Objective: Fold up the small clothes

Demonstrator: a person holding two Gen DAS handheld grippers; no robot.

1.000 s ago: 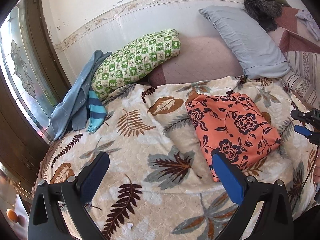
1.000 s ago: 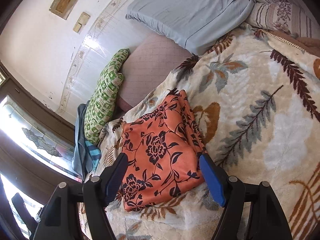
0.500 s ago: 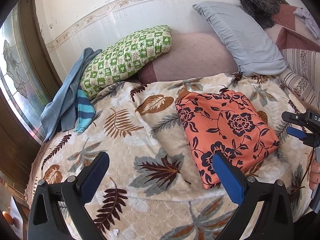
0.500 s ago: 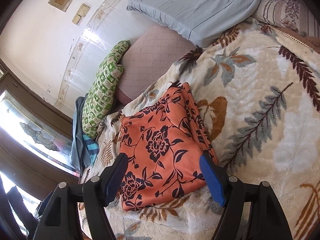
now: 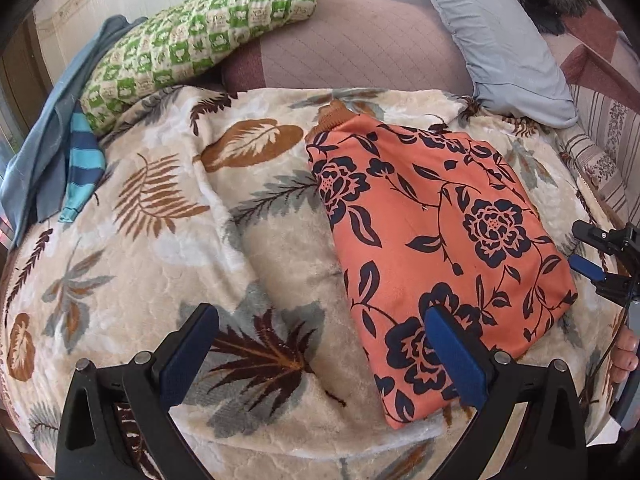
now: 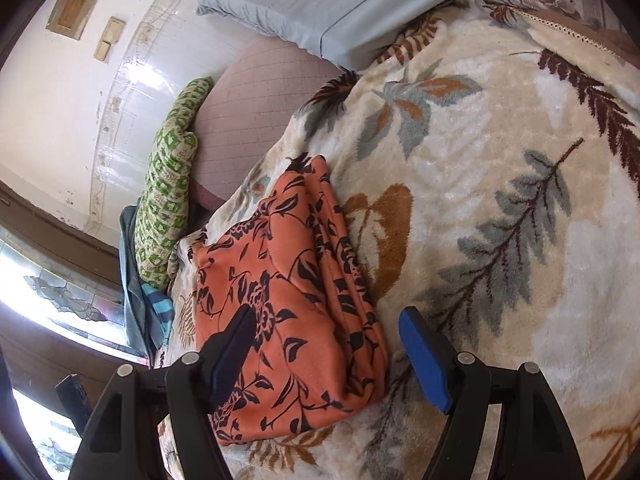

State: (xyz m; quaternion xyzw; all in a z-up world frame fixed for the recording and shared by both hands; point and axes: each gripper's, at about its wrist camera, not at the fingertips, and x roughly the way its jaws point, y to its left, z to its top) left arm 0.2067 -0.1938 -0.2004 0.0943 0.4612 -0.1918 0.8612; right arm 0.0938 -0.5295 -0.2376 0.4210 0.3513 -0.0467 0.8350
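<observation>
An orange garment with dark flowers (image 5: 432, 240) lies folded into a rectangle on the leaf-patterned blanket (image 5: 160, 240). It also shows in the right wrist view (image 6: 288, 308). My left gripper (image 5: 320, 336) is open and empty, low over the blanket, with its right finger over the garment's near edge. My right gripper (image 6: 328, 336) is open and empty, straddling the garment's folded right edge. The right gripper also shows at the right edge of the left wrist view (image 5: 600, 256).
A green checked pillow (image 5: 200, 24), a mauve cushion (image 5: 352, 48) and a pale blue pillow (image 5: 500, 32) line the wall. Blue clothes (image 5: 52, 152) lie at the blanket's far left. A window and wooden frame (image 6: 60, 292) stand beyond.
Both grippers have moved forward and down toward the orange garment, which now looms larger. The garment itself has not moved.
</observation>
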